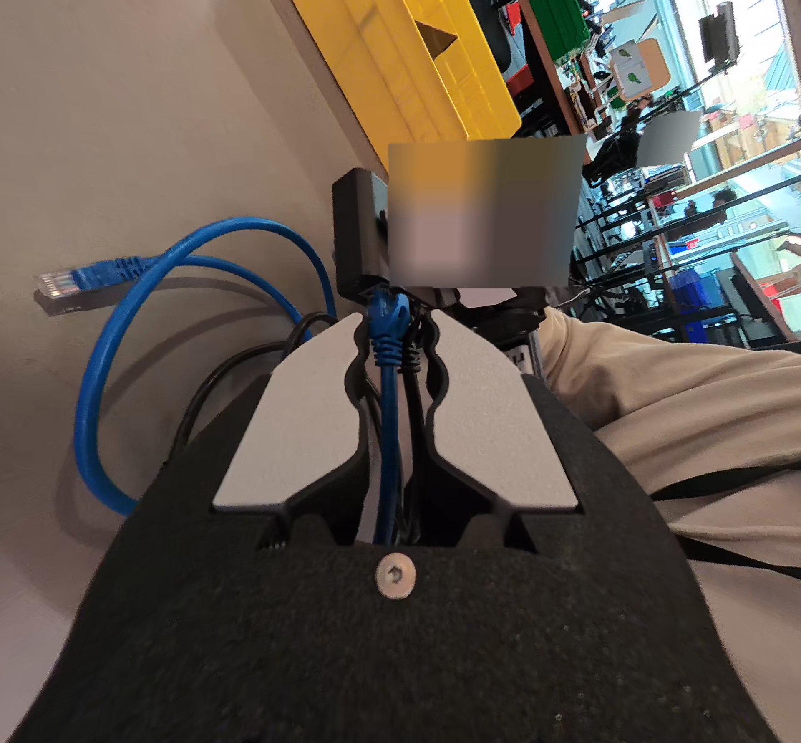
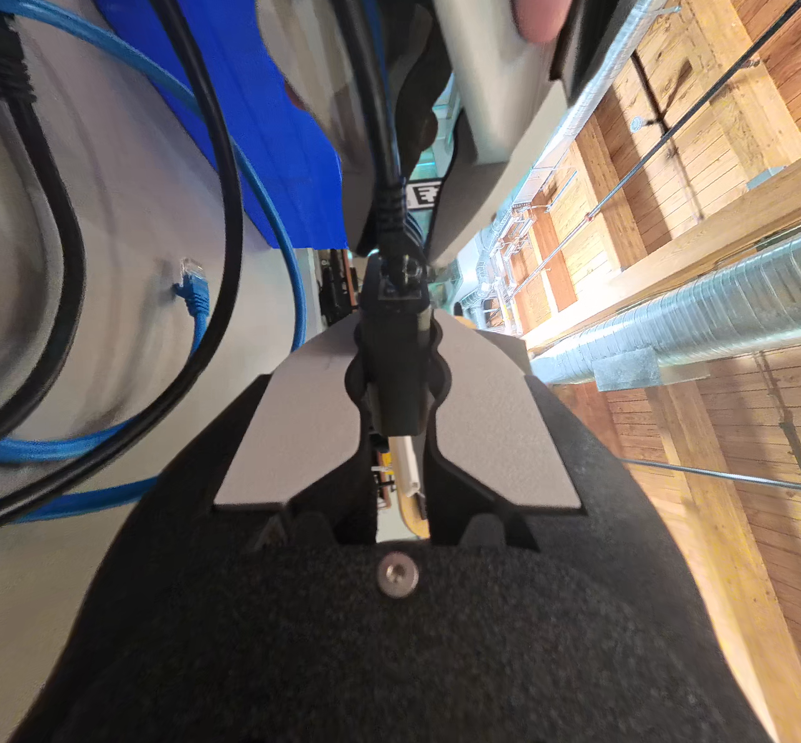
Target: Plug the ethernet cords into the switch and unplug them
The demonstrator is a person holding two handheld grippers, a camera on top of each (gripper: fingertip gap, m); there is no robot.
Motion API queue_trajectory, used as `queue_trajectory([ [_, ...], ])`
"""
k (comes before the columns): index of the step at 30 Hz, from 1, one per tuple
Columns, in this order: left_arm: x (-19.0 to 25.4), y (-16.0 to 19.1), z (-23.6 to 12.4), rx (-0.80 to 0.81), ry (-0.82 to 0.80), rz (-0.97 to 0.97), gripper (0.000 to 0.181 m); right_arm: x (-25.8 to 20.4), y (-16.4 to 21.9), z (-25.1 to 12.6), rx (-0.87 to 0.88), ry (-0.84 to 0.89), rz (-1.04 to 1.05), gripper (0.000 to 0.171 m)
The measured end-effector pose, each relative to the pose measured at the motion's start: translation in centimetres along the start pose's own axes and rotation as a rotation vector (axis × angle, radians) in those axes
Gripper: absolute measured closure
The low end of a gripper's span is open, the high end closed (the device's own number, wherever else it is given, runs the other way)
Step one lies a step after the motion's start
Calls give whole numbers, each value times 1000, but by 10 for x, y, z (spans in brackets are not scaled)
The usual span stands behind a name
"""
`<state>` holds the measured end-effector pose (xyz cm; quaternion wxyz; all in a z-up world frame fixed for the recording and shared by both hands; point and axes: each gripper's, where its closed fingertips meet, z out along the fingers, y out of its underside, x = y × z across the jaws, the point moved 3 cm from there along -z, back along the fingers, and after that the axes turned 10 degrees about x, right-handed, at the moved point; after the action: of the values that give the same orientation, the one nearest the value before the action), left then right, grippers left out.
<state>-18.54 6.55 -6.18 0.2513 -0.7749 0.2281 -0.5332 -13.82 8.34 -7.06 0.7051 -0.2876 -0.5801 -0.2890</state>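
Item: your left tongs point(image 1: 392, 327); fingers point(image 1: 303, 410) standing apart either side of two cords, not pressing them as far as the view shows; the blue cord point(image 1: 388, 397) and the black cord point(image 1: 411, 379) run between them towards the switch point(image 1: 357, 236). Item: switch; small black box held up off the desk point(image 1: 130, 93), the blue plug point(image 1: 385, 310) seated in its near end, the black cord's boot just beside it; whether that one is seated, you cannot tell. Item: the blue cord's free plug point(image 1: 58, 286); clear-tipped, lying on the desk beyond a wide loop of the cord. Item: your right tongs point(image 2: 394, 332); pinching the black switch body point(image 2: 392, 358) from both sides, a black cord point(image 2: 390, 210) entering its far port. Item: yellow bin point(image 1: 390, 41) on the desk behind; blue bin point(image 2: 242, 84) in the right wrist view. Item: beige sleeve point(image 1: 650, 397) at right. Markings: a small black-and-white tag point(image 2: 422, 193) on the far gripper; no brand legible on switch or cords.
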Motion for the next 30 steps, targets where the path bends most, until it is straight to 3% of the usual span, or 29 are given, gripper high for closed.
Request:
queue_trajectory([
  [13,8,3,-1,-68,-177,423,158,6,-8,-3,-4,42,31,146],
  [23,7,-3,1,1,-215,541,156,5,-3,0,1,51,101,146],
  [27,17,-7,-3,40,-380,905,160,-2,1,2,-7,-12,142,147],
  [30,32,2,-4,37,-412,1090,173,-3,4,2,-9,-20,168,147],
])
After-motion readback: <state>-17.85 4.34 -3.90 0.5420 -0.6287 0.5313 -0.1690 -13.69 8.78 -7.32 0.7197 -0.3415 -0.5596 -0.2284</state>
